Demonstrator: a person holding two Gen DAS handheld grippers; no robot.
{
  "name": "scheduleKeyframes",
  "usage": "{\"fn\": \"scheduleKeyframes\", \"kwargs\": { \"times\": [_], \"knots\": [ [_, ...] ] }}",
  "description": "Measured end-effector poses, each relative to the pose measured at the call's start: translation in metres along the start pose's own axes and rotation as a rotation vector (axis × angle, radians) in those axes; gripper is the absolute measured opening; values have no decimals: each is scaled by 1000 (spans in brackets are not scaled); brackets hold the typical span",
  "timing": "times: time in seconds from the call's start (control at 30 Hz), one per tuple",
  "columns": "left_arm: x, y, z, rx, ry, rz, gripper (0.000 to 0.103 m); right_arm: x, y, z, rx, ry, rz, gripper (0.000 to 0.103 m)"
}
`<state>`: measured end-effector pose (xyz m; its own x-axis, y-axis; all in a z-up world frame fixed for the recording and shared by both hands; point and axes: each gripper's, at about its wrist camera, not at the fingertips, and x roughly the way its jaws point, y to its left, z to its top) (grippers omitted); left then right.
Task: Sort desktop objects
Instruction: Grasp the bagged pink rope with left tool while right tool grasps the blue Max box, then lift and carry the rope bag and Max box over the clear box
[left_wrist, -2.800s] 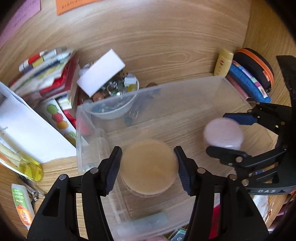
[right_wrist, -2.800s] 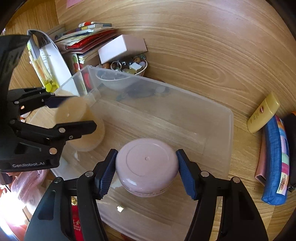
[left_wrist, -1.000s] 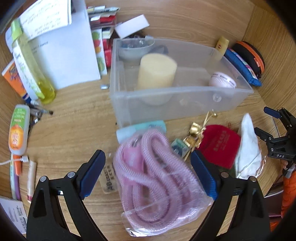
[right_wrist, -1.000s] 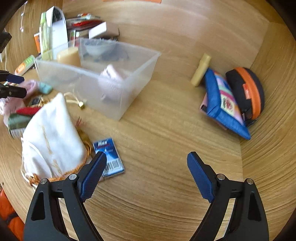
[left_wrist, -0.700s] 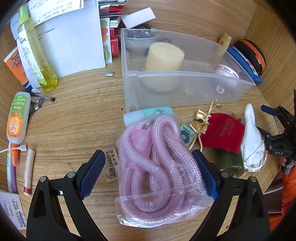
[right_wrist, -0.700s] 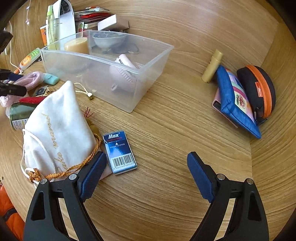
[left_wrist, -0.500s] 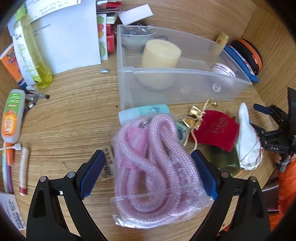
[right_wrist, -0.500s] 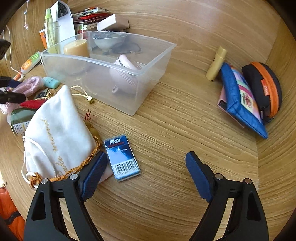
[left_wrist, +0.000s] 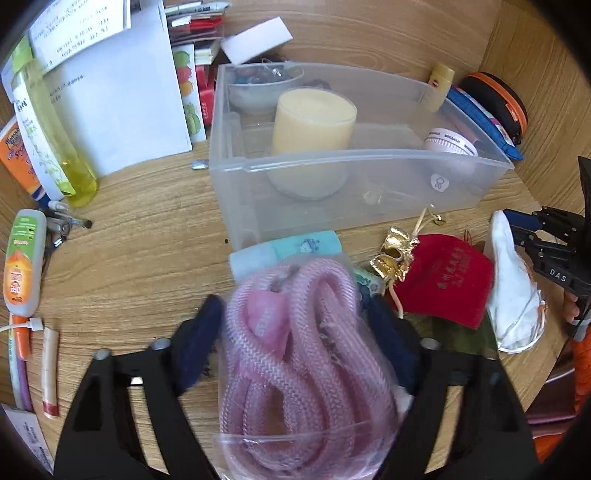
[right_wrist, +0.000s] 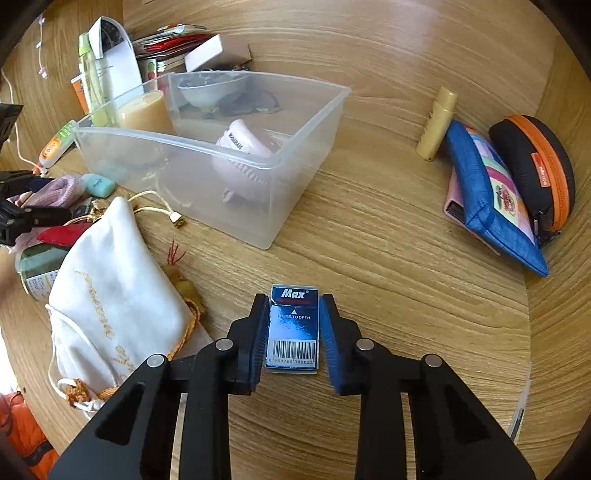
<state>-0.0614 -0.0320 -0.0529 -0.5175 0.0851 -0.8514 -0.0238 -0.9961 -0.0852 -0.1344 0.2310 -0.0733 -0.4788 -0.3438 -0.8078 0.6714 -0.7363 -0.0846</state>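
A clear plastic bin (left_wrist: 491, 173) (right_wrist: 325, 110) stands on the wooden desk; a cream candle (left_wrist: 314, 125) and a pink jar (left_wrist: 448, 142) sit inside it. My left gripper (left_wrist: 295, 332) is shut on a bagged coil of pink rope (left_wrist: 295, 362) in front of the bin. My right gripper (right_wrist: 293, 317) is shut on a blue Max staple box (right_wrist: 293, 325) resting on the desk, right of a white drawstring pouch (right_wrist: 107, 291).
A red pouch (left_wrist: 447, 280), gold bag (left_wrist: 393, 254) and mint eraser (left_wrist: 288, 251) lie by the bin. Bottles, tubes and papers (left_wrist: 110, 92) are at the left. A blue pouch (right_wrist: 491, 199), an orange-zipped case (right_wrist: 535, 166) and a yellow tube (right_wrist: 437, 122) lie at the right.
Both grippers were open half a second ago. The left has closed on the bagged rope; the right has shifted left and closed on the blue staple box.
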Motion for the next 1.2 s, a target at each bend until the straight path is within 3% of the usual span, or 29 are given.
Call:
{"fn": "scheduleKeyframes", "kwargs": {
  "times": [0.3, 0.93, 1.2],
  "knots": [
    [-16, 9, -7, -32, -52, 38, 57, -19, -14, 4, 70, -68, 18, 25],
    [-94, 15, 15, -129, -342, 30, 55, -70, 0, 37, 93, -267, 67, 25],
    [-118, 13, 39, -103, -430, 29, 54, -81, 13, 59, 89, -340, 110, 25]
  ]
}}
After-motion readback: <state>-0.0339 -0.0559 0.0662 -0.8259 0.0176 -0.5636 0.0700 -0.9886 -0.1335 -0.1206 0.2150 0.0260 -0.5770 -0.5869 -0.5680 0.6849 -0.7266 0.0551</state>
